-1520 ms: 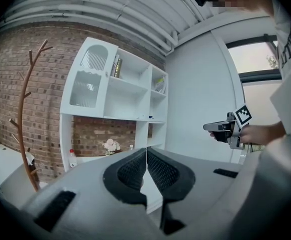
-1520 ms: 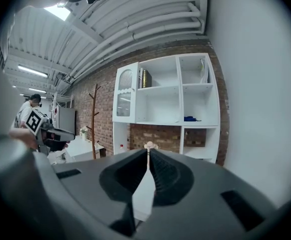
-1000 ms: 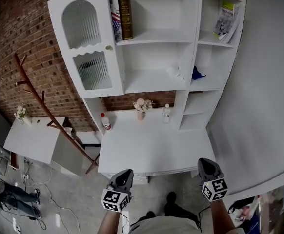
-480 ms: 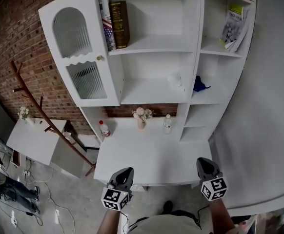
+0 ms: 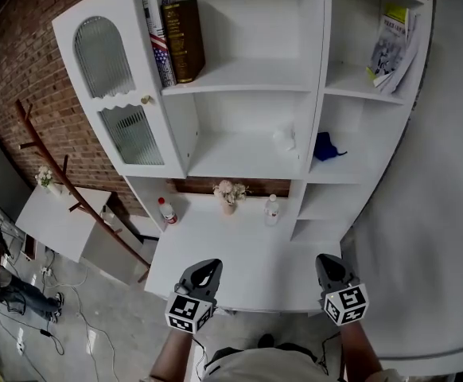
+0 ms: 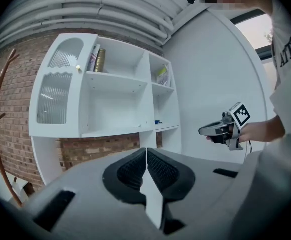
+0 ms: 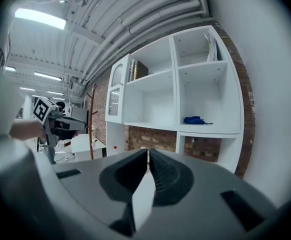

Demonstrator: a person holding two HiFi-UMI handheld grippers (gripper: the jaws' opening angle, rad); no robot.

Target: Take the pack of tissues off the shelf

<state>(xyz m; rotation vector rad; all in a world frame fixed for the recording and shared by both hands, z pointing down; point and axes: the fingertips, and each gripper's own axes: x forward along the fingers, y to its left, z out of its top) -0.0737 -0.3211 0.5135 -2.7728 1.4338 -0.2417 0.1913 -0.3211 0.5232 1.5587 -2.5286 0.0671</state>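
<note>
- Your left gripper [image 5: 203, 269] and right gripper [image 5: 329, 265]: jaws pressed together, empty;
- pack of tissues [image 5: 283, 139], probably twelve o'clock's white lump: light, squashy; pinch across its middle.

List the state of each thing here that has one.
Left gripper, shut, empty.
Right gripper, shut, empty.
Cabinet door, closed.
Books, standing upright.
Magazine, leaning, tilted.
Red-capped bottle, upright, capped.
Flower vase, upright.
Blue item, lying loose, untouched.
</note>
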